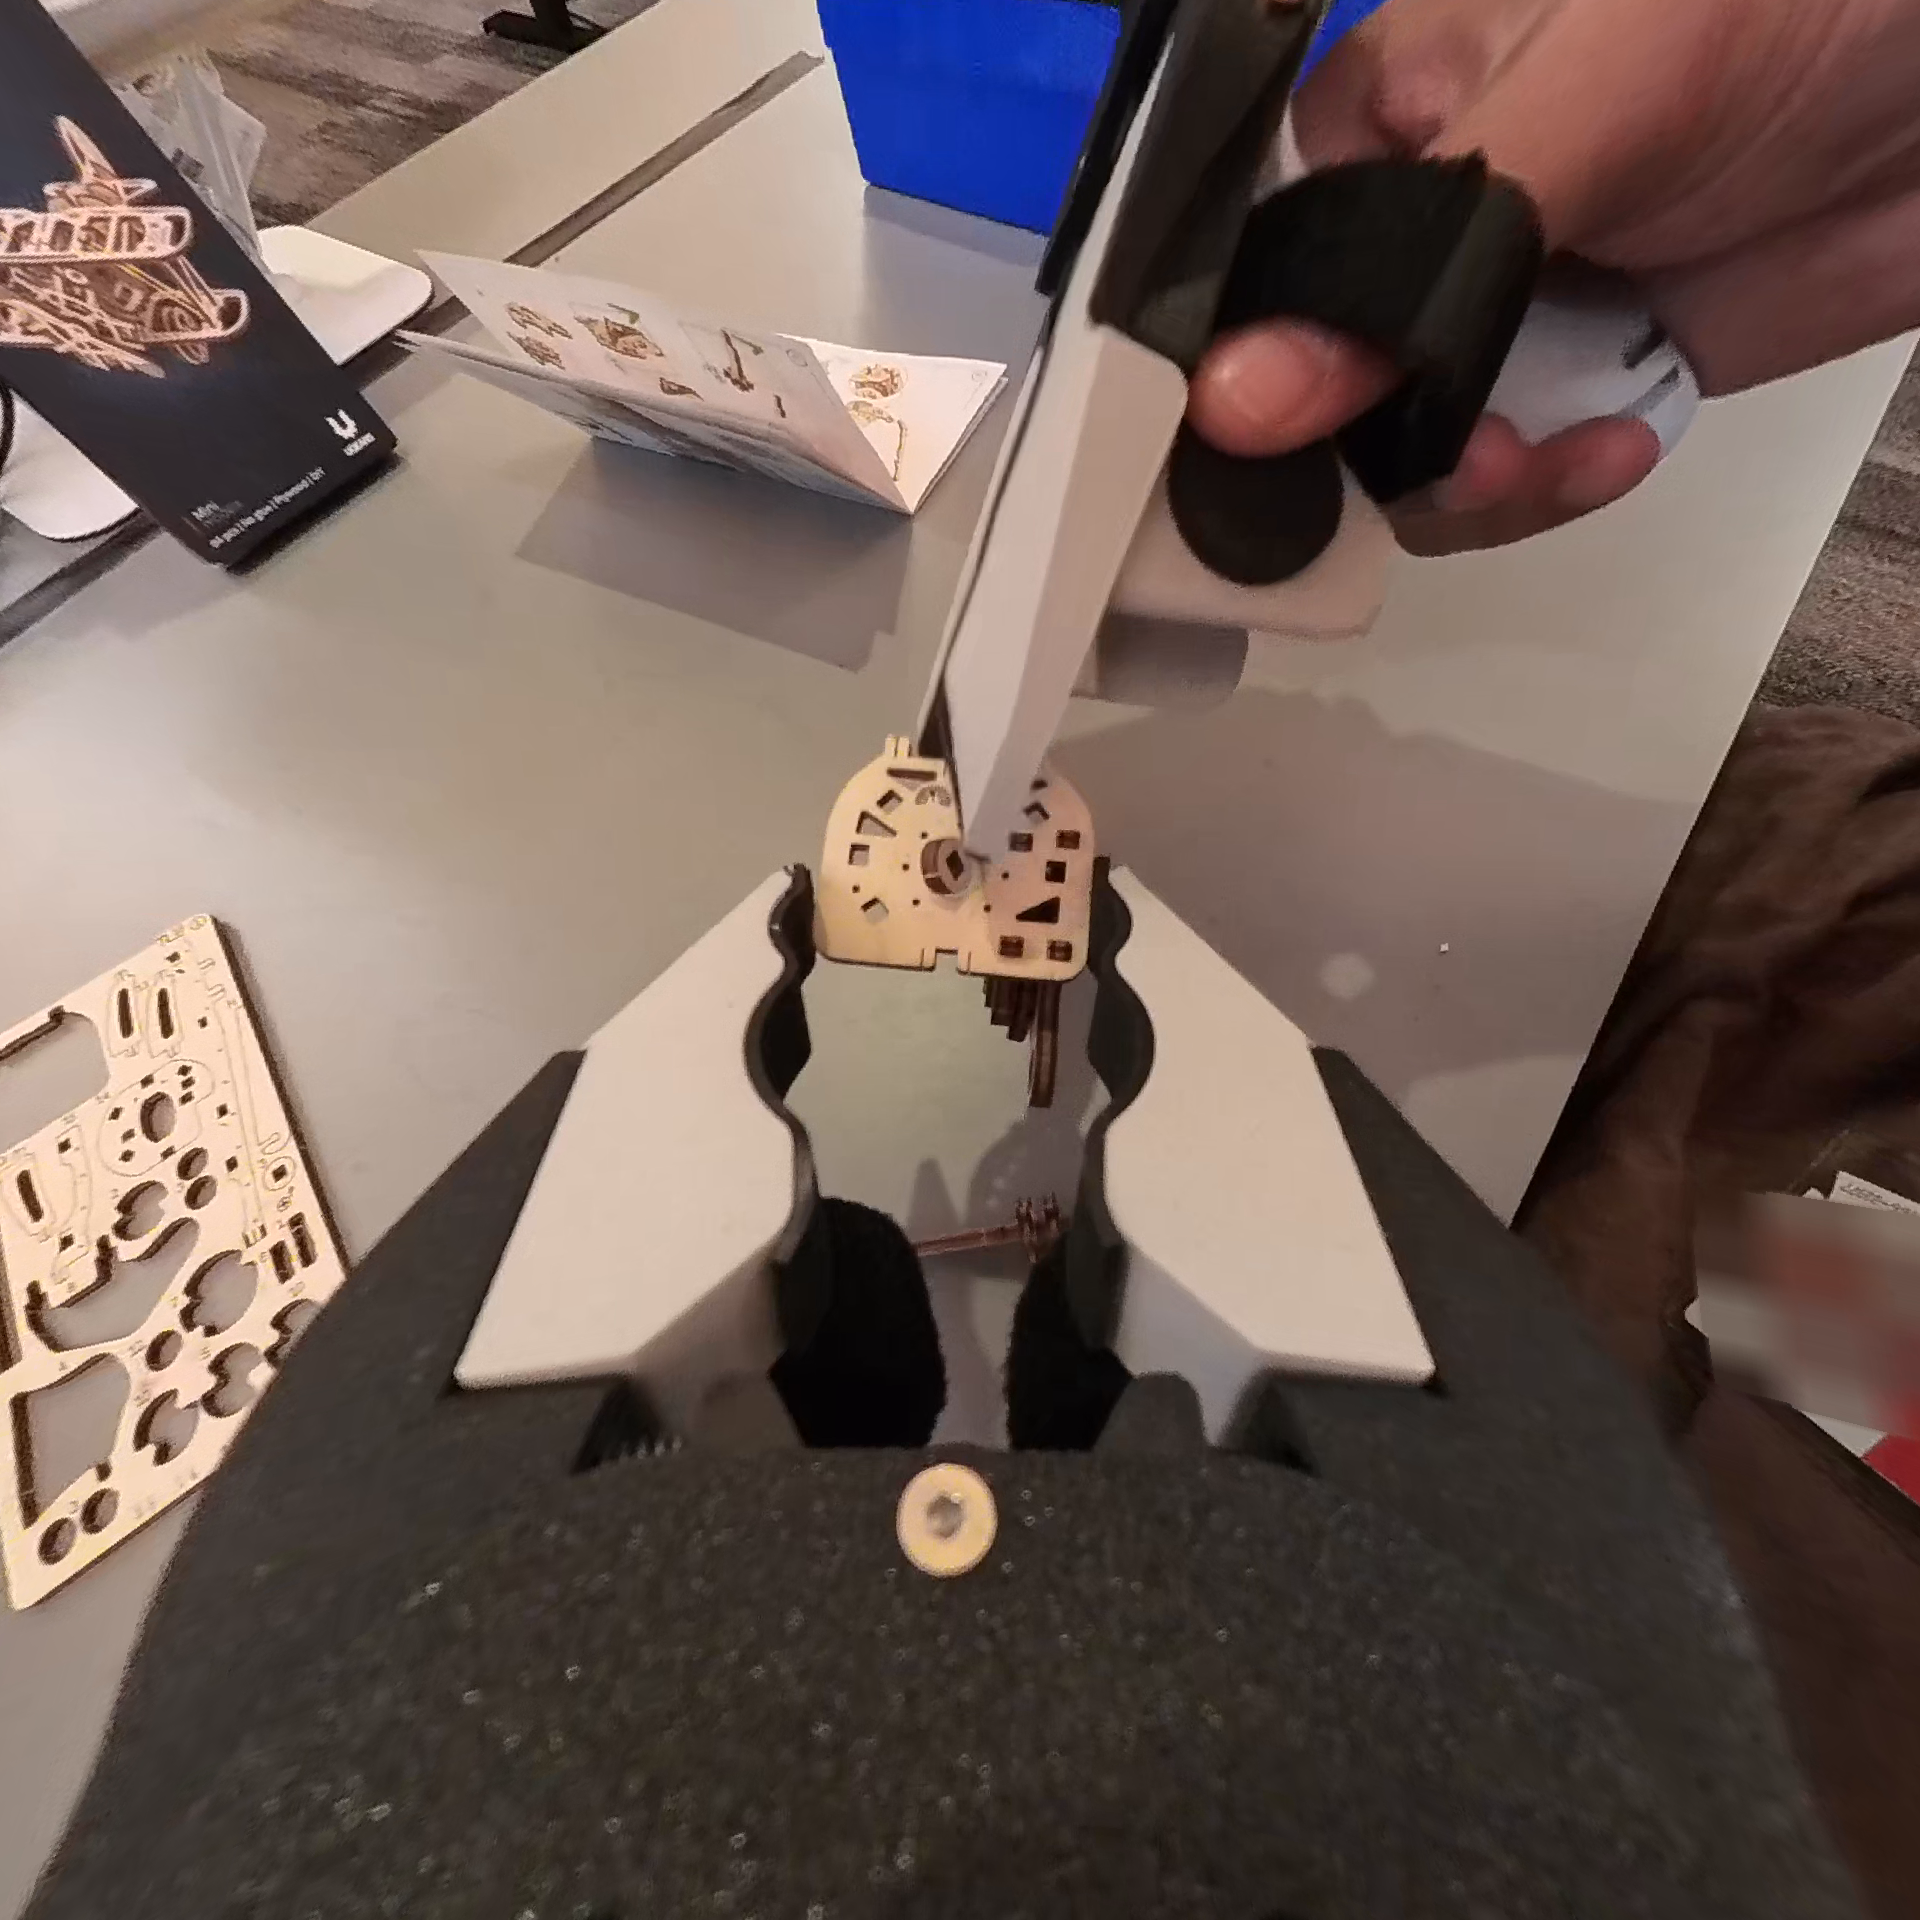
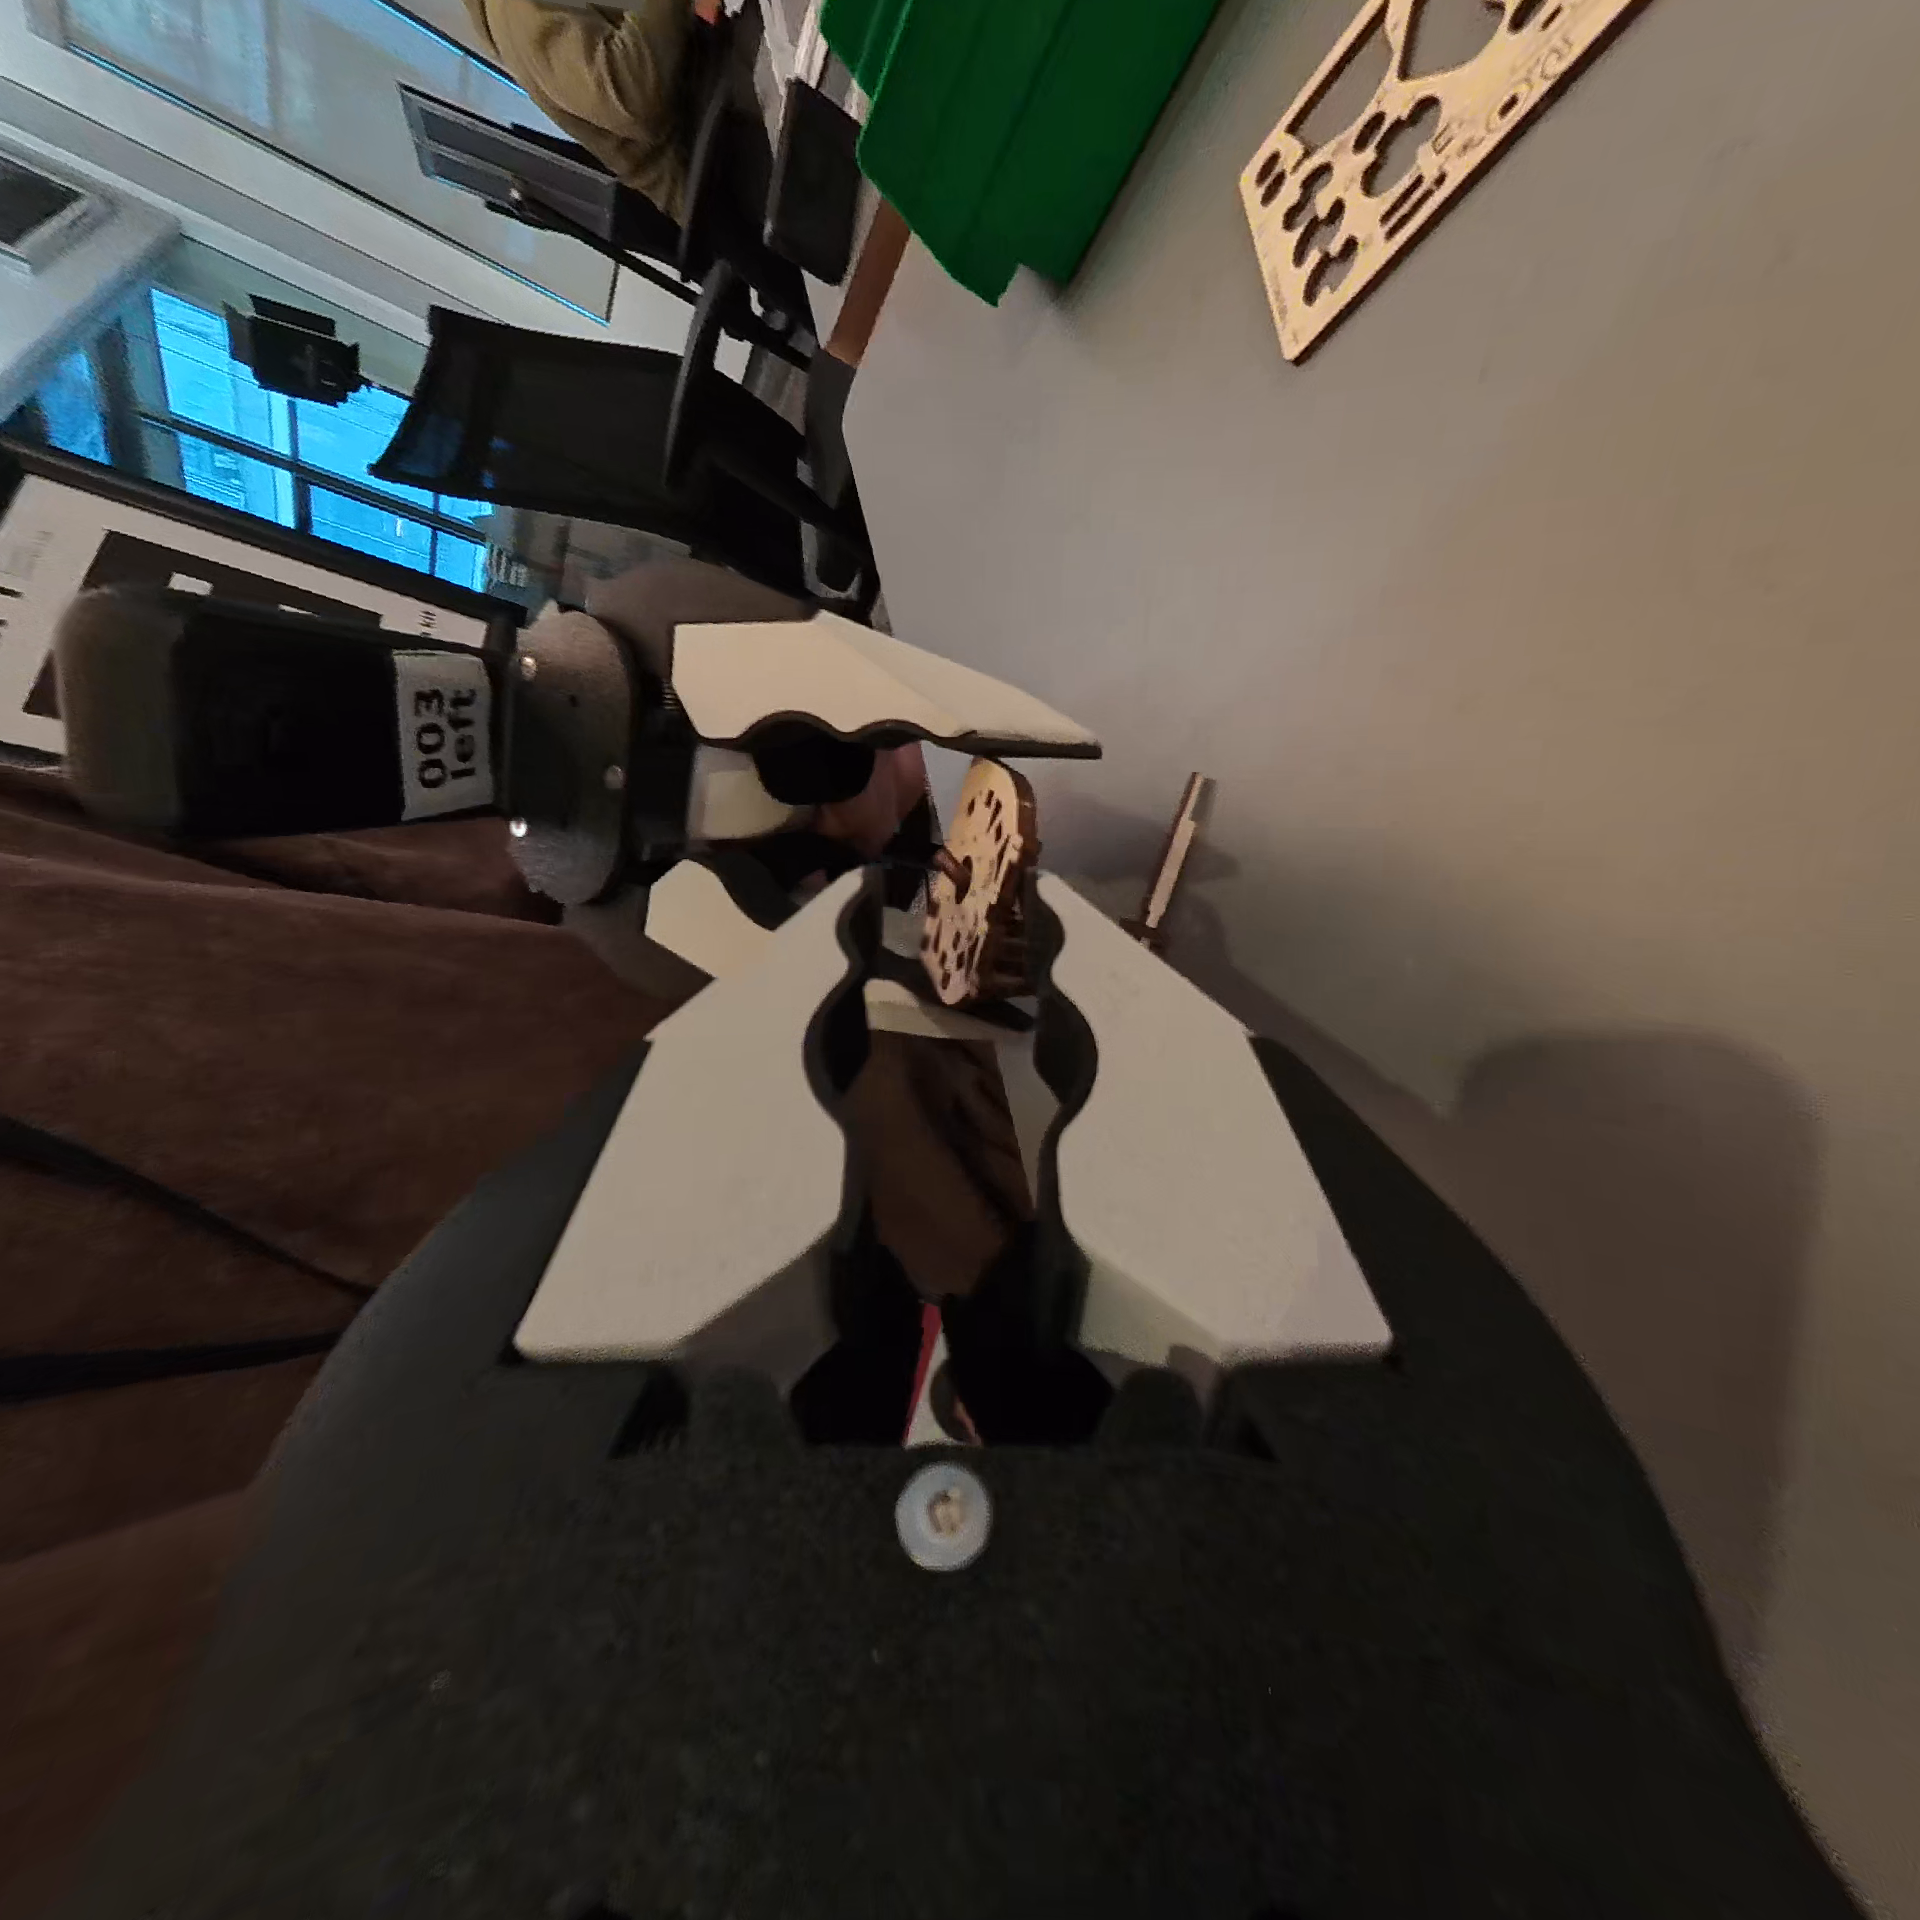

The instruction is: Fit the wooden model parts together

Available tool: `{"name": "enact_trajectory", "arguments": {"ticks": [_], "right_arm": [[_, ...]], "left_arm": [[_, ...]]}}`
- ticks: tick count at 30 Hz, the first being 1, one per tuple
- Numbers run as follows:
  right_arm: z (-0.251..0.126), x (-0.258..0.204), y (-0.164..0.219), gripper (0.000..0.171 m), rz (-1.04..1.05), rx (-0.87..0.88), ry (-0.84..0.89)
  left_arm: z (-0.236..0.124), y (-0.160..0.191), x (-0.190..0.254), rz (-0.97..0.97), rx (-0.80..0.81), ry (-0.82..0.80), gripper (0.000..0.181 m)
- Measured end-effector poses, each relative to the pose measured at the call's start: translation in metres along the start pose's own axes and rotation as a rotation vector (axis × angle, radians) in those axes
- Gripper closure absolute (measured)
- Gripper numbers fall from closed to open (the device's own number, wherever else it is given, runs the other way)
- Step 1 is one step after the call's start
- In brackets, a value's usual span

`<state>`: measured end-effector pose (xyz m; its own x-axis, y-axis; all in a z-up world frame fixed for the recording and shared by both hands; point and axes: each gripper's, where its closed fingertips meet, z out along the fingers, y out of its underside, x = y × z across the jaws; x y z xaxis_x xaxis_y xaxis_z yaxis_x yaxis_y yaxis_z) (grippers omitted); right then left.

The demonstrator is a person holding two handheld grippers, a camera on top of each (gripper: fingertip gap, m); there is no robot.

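A pale wooden model (image 1: 883, 894), a plate with cut-outs and dark gear pieces behind it, hangs above the grey table. My left gripper (image 1: 951, 904) is shut on the model's side edges. In the right wrist view the left gripper (image 2: 1029, 883) holds the model (image 2: 954, 935) from above and below. My right gripper (image 1: 977, 821) comes down from the top with a hand (image 1: 1662, 156) on it. One fingertip rests on the ring at the plate's centre and the other goes behind the plate. In its own view my right gripper (image 2: 956, 894) straddles the model's thickness, jaws narrow.
A small dark wooden axle part (image 1: 987, 1236) lies on the table (image 1: 520, 727) under my left gripper. A punched wooden sheet (image 1: 135, 1247) lies at left. A leaflet (image 1: 727, 395), a black box (image 1: 156, 281) and a blue bin (image 1: 935, 104) stand behind. Brown cloth (image 1: 1766, 1039) lies past the table's right edge.
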<state>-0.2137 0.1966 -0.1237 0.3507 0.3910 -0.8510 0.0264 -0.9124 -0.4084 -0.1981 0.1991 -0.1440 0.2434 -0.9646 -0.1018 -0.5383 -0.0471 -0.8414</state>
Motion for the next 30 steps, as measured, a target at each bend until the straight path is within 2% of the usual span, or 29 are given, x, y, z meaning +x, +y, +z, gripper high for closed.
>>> {"name": "enact_trajectory", "arguments": {"ticks": [6,12,20,30], "right_arm": [[0.001,0.002,-0.004,0.147,0.007,0.005,-0.038],[0.004,0.013,-0.004,0.14,0.018,-0.016,0.01],[0.003,0.011,0.002,0.15,0.117,-0.025,-0.029],[0.001,0.006,0.0,0.146,0.106,-0.003,-0.032]], "left_arm": [[-0.001,0.0,-0.003,-0.017,0.006,0.003,0.13],[0.0,-0.001,0.0,0.008,-0.001,-0.005,0.13],[0.0,0.001,-0.002,0.082,-0.024,-0.054,0.13],[0.0,0.0,-0.001,0.067,-0.017,-0.047,0.13]]}}
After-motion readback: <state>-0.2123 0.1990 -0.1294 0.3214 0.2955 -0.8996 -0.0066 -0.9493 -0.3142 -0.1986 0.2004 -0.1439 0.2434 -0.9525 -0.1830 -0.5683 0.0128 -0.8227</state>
